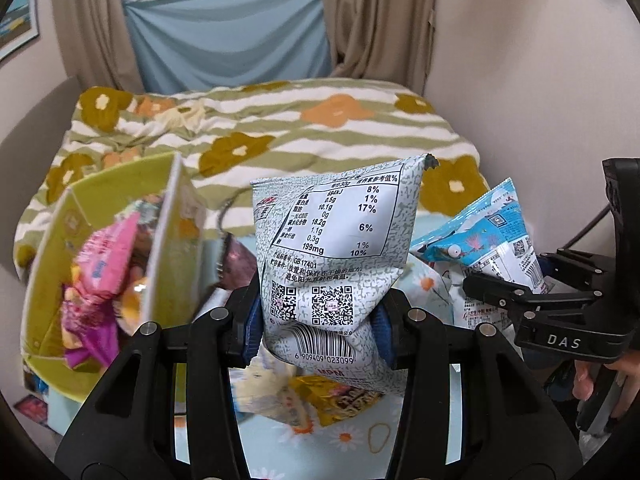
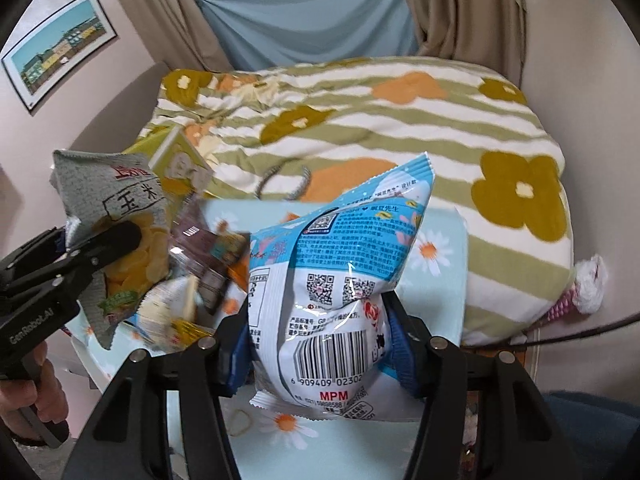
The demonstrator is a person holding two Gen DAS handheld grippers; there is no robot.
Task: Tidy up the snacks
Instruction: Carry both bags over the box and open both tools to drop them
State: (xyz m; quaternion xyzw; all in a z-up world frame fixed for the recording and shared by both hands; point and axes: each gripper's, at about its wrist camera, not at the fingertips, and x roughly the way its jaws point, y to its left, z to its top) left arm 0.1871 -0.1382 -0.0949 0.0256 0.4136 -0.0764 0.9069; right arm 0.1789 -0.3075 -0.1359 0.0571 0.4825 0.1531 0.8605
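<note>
My left gripper (image 1: 318, 330) is shut on a grey snack bag (image 1: 332, 248) and holds it upright above the table; the bag also shows in the right wrist view (image 2: 116, 232). My right gripper (image 2: 320, 354) is shut on a blue and white snack bag (image 2: 340, 280), also held up; it shows at the right of the left wrist view (image 1: 488, 248). A yellow-green box (image 1: 60, 240) with pink and purple snack packs (image 1: 100, 268) inside stands at the left. Loose snack packs (image 1: 320, 400) lie on the floral cloth below.
A bed with a striped flower blanket (image 2: 360, 128) lies just behind the light blue floral tabletop (image 2: 440, 264). Curtains and a blue sheet (image 2: 312, 12) hang at the back. A dark snack pack (image 2: 208, 248) lies between the two held bags.
</note>
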